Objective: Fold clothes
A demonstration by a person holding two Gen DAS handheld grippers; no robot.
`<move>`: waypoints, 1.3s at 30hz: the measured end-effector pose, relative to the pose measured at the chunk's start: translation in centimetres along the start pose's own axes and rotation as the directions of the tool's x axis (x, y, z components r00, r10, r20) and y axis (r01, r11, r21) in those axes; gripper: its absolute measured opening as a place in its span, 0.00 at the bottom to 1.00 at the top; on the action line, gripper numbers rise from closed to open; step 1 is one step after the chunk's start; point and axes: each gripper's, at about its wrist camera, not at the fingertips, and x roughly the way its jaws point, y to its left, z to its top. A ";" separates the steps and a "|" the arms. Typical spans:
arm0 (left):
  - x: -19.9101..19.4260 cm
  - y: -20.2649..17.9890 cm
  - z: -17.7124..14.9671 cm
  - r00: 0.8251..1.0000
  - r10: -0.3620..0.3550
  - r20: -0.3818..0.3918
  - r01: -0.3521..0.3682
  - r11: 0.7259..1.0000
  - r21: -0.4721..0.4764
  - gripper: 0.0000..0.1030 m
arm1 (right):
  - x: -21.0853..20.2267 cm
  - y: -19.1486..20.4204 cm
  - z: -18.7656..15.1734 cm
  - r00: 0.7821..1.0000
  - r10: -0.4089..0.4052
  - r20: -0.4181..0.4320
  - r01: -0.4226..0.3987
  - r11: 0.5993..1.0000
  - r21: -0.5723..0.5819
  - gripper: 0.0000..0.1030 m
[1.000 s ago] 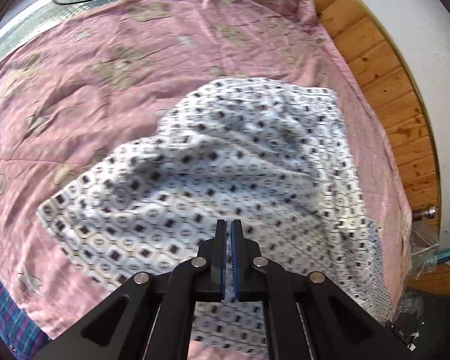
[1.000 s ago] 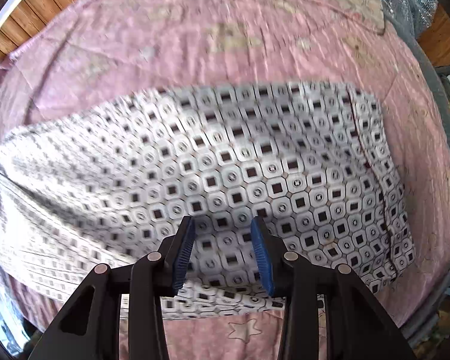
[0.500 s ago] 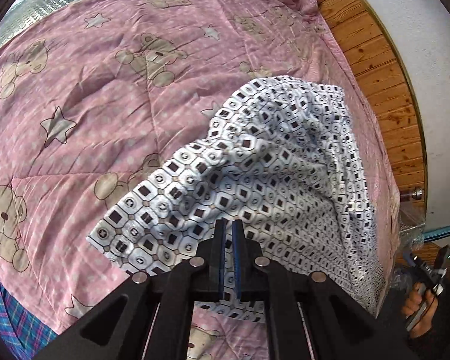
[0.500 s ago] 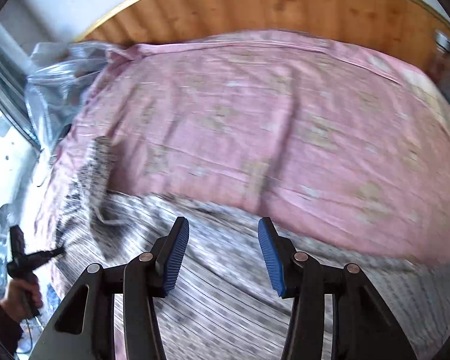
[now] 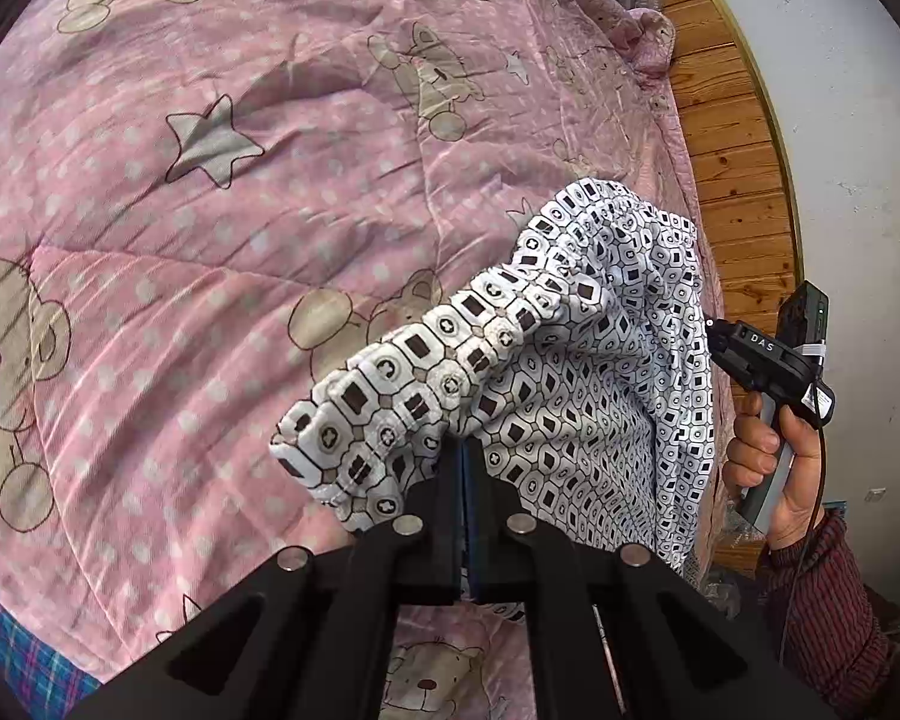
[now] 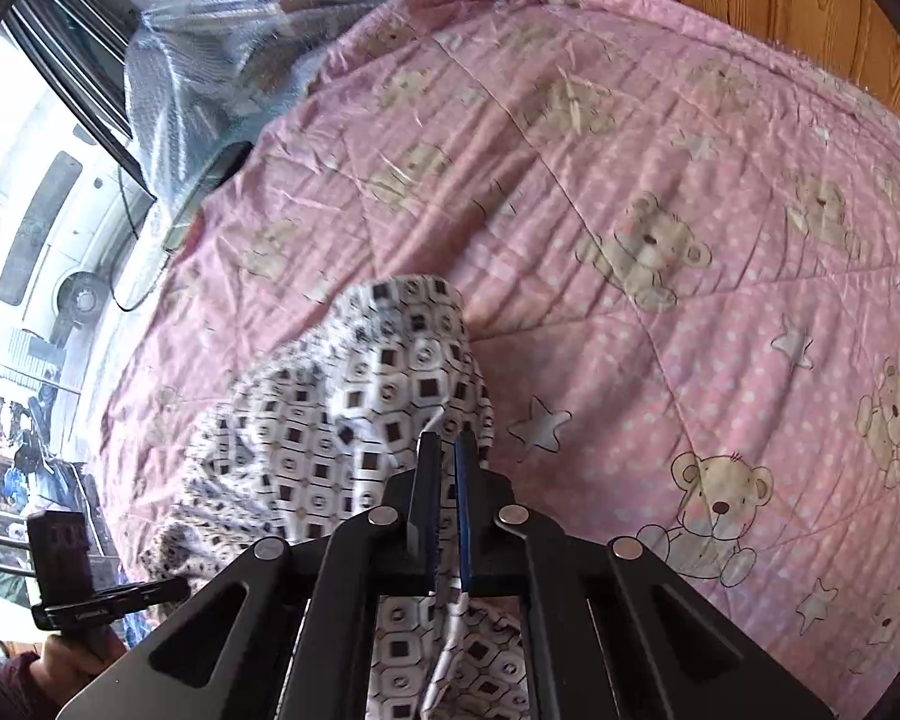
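A white garment with a black square pattern (image 5: 570, 372) hangs bunched above the pink bear-print quilt (image 5: 210, 228). My left gripper (image 5: 463, 450) is shut on its gathered hem at one corner. In the right wrist view the same garment (image 6: 354, 396) drapes down to the left, and my right gripper (image 6: 444, 450) is shut on another edge of it, the cloth running between the blue pads. The other gripper, held in a hand (image 5: 774, 456), shows at the right edge of the left wrist view. Most of the cloth's lower part is hidden behind the gripper bodies.
The quilt (image 6: 660, 240) covers the whole bed. A wooden headboard (image 5: 732, 168) and white wall run along the right. Clear plastic wrap (image 6: 222, 42) and a dark flat device with a cable (image 6: 210, 192) lie at the bed's far corner by a window.
The garment has been lifted off the quilt and gathered into a hanging bunch. My right gripper, open before, has shut on the cloth's edge. Both grippers have swung round.
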 end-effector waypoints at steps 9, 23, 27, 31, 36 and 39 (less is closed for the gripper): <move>0.0 0.4 0.4 0.999 -0.023 -0.035 0.023 1.000 0.002 0.03 | 2.3 -1.2 -3.2 0.993 -0.083 -0.079 0.086 0.996 0.025 0.40; -1.5 -1.6 0.6 0.997 0.026 -0.075 -0.019 0.996 0.090 0.04 | -8.2 3.9 -7.1 0.934 -0.280 0.223 0.318 0.934 -0.160 0.05; -5.2 -0.1 0.4 0.998 0.066 -0.006 -0.066 0.997 0.032 0.05 | -5.5 0.8 -8.0 0.954 -0.281 0.109 0.290 0.954 -0.078 0.06; -7.1 3.8 0.3 0.995 0.079 0.064 -0.068 0.986 -0.150 0.30 | -5.4 -2.4 -6.2 0.979 -0.167 0.118 0.156 0.983 0.092 0.26; -6.6 0.9 1.1 0.995 -0.027 0.094 0.033 0.997 -0.070 0.30 | -1.6 -6.6 -2.8 0.995 -0.097 0.037 0.084 0.965 0.249 0.47; -5.3 -2.1 2.0 0.995 -0.073 0.068 0.073 0.997 0.002 0.30 | 0.3 -5.9 -1.9 0.998 0.063 0.008 -0.064 0.968 0.244 0.31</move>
